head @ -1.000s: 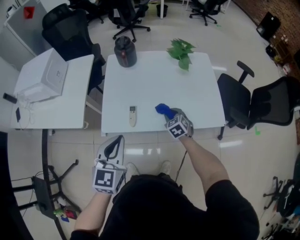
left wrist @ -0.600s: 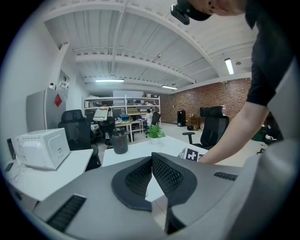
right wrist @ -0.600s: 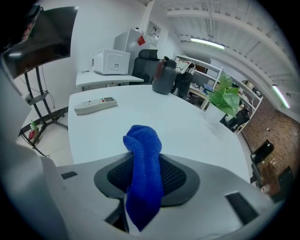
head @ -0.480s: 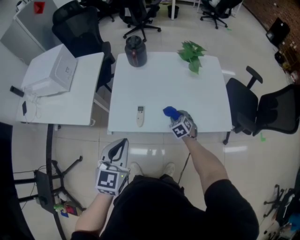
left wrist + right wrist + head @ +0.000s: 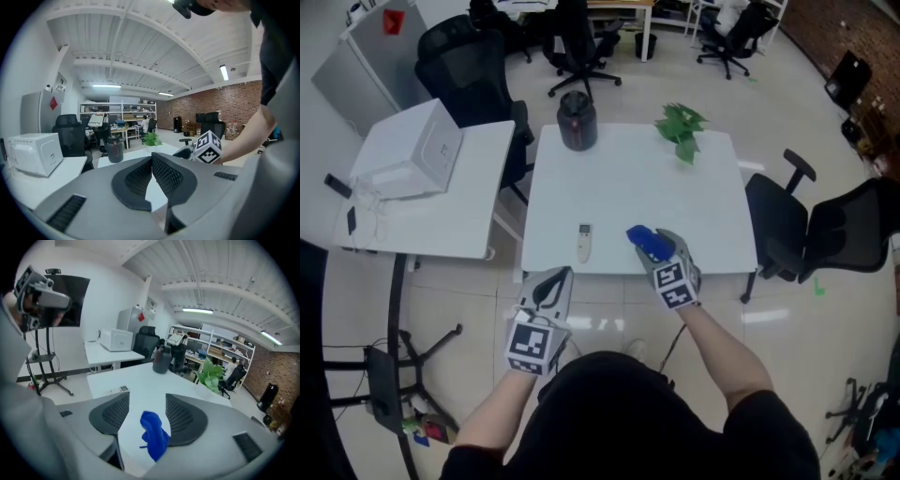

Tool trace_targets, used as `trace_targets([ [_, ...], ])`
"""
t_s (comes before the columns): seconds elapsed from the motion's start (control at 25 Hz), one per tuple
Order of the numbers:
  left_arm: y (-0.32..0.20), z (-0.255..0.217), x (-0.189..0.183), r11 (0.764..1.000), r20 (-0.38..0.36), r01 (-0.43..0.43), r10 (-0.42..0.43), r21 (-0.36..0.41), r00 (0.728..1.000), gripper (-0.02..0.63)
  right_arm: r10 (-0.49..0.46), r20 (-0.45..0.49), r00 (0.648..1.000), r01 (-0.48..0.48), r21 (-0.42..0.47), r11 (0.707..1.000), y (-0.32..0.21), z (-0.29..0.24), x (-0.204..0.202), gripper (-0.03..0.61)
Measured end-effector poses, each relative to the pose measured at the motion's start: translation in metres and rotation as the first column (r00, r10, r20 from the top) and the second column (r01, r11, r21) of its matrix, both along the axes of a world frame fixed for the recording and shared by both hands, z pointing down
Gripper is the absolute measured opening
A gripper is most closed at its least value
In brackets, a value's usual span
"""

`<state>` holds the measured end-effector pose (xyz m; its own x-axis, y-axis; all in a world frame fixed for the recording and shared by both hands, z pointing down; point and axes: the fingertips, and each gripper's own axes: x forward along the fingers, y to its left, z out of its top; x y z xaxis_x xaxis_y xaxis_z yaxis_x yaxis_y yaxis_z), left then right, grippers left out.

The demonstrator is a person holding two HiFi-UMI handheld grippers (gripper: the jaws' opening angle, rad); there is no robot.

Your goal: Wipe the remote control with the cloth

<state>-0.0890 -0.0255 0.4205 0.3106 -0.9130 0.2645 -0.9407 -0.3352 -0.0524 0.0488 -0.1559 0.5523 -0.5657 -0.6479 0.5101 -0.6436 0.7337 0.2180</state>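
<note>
A small pale remote control (image 5: 584,242) lies near the front edge of the white table (image 5: 628,187); the right gripper view shows the remote (image 5: 115,391) left of the jaws. A crumpled blue cloth (image 5: 649,242) lies to its right. My right gripper (image 5: 659,251) is at the cloth, and its jaws are opening. The cloth (image 5: 153,432) sits between them, against the right pad (image 5: 185,420), while the left pad stands off it. My left gripper (image 5: 555,279) is shut and empty, in front of the table edge below the remote.
A dark jar (image 5: 577,120) and a green plant (image 5: 680,127) stand at the table's far side. A side table with a white box (image 5: 412,150) is to the left. Black office chairs (image 5: 811,225) stand to the right and behind.
My left gripper has risen toward the table's front edge. The right gripper stays at the blue cloth near the front edge.
</note>
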Motion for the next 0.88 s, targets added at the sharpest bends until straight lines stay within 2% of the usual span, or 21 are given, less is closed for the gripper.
trace_targets([
  [0.16, -0.008, -0.007, 0.01, 0.999, -0.003, -0.035, 0.035, 0.021, 0.999, 0.003, -0.067, 0.147, 0.987, 0.062, 0.038, 0.997, 0.05, -0.073, -0.024, 0.244],
  [0.28, -0.01, -0.008, 0.025, 0.996, 0.018, -0.082, 0.082, 0.033, 0.996, 0.003, -0.092, 0.206, 0.974, 0.083, 0.054, 0.995, 0.082, -0.106, -0.034, 0.166],
  [0.44, -0.008, -0.005, 0.044, 0.989, 0.039, -0.146, 0.144, 0.036, 0.989, 0.003, -0.132, 0.23, 0.964, 0.115, 0.085, 0.99, 0.11, -0.125, -0.04, 0.116],
  [0.88, 0.003, -0.015, 0.057, 0.983, 0.04, -0.174, 0.172, 0.051, 0.984, 0.003, -0.127, 0.254, 0.959, 0.109, 0.082, 0.991, 0.136, -0.148, -0.042, 0.009],
])
